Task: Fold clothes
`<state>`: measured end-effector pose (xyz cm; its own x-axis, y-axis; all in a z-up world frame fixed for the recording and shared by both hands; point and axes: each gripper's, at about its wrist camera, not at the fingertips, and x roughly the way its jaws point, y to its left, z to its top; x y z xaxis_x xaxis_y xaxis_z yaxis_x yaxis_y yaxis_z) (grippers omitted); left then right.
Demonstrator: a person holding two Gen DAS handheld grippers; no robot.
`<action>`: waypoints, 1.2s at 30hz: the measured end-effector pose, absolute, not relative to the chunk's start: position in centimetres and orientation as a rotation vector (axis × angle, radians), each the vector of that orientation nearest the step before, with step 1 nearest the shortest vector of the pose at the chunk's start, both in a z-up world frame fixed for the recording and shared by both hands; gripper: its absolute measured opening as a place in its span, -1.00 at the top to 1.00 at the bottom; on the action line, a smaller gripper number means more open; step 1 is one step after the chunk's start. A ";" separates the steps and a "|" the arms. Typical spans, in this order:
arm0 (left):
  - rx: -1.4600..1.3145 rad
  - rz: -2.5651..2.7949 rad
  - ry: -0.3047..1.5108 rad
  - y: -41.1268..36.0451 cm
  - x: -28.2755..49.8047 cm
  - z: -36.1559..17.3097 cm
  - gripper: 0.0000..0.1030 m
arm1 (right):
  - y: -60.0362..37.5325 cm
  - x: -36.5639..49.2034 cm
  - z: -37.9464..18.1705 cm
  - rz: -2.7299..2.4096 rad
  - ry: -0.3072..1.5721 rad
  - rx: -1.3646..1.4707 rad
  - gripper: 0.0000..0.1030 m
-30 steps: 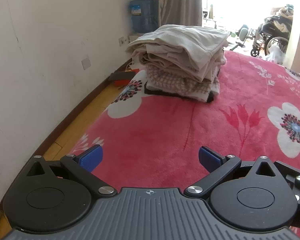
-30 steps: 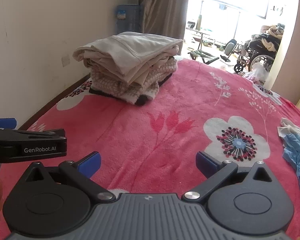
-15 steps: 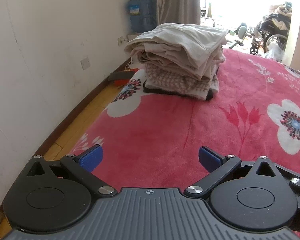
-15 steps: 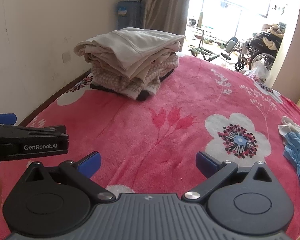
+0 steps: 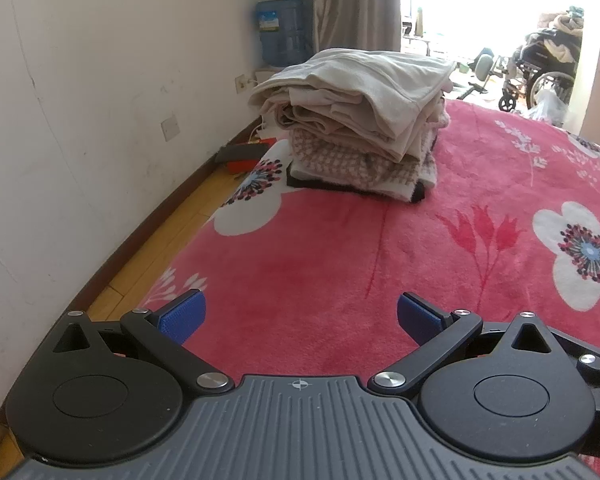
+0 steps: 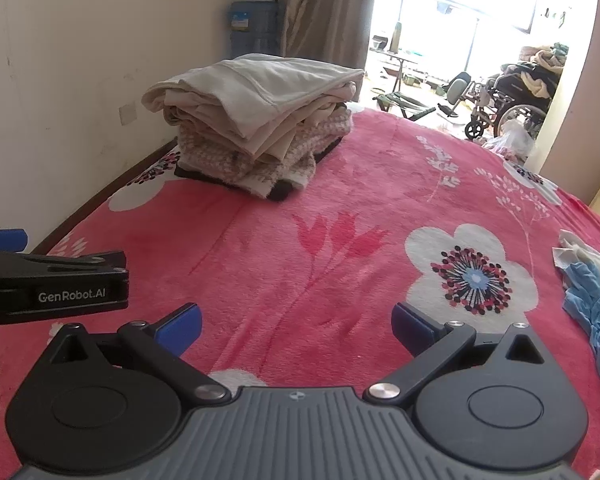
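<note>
I see a hot-pink blanket (image 6: 340, 208) printed with white flowers and red tulips. My stack of folded clothes (image 6: 256, 120) runs beige on top, pink-and-cream check beneath, black at the base. Both grippers, left (image 5: 298, 316) and right (image 6: 296, 322), are black with blue pads. Crumpled light-blue clothes (image 6: 592, 304) lie at right.

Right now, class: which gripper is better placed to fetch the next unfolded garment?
Probably the right gripper: open and empty, with the crumpled blue garment on its right. The left gripper, also open, faces the folded stack.
</note>
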<state>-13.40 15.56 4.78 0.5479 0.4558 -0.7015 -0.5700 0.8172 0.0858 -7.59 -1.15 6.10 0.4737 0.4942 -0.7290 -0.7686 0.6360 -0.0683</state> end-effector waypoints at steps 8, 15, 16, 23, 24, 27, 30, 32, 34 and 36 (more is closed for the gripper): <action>-0.164 0.607 0.784 15.4 -13.5 4.8 -1.00 | -1.1 -7.4 6.1 0.791 0.742 -0.422 -1.00; -0.172 0.607 0.786 15.4 -13.5 4.8 -1.00 | -1.2 -7.2 5.9 0.777 0.753 -0.422 -1.00; -0.171 0.607 0.786 15.4 -13.5 4.8 -1.00 | -1.2 -7.2 6.0 0.777 0.753 -0.422 -1.00; -0.169 0.607 0.788 15.3 -13.5 4.8 -1.00 | -1.2 -7.2 6.0 0.775 0.752 -0.426 -1.00; -0.170 0.606 0.788 15.3 -13.6 4.8 -1.00 | -1.1 -7.2 6.0 0.775 0.752 -0.427 -1.00; -0.170 0.604 0.789 15.2 -13.6 4.9 -1.00 | -1.1 -7.2 5.9 0.773 0.758 -0.432 -1.00; -0.170 0.601 0.787 15.1 -13.7 4.9 -1.00 | -1.0 -7.3 5.9 0.771 0.761 -0.436 -1.00; -0.169 0.601 0.784 15.0 -13.8 5.0 -1.00 | -1.0 -7.3 5.9 0.769 0.758 -0.437 -1.00; -0.167 0.602 0.780 14.9 -13.9 5.1 -1.00 | -1.0 -7.3 5.9 0.767 0.757 -0.439 -1.00; -0.166 0.602 0.777 15.0 -13.9 5.1 -1.00 | -0.9 -7.4 5.9 0.766 0.758 -0.440 -1.00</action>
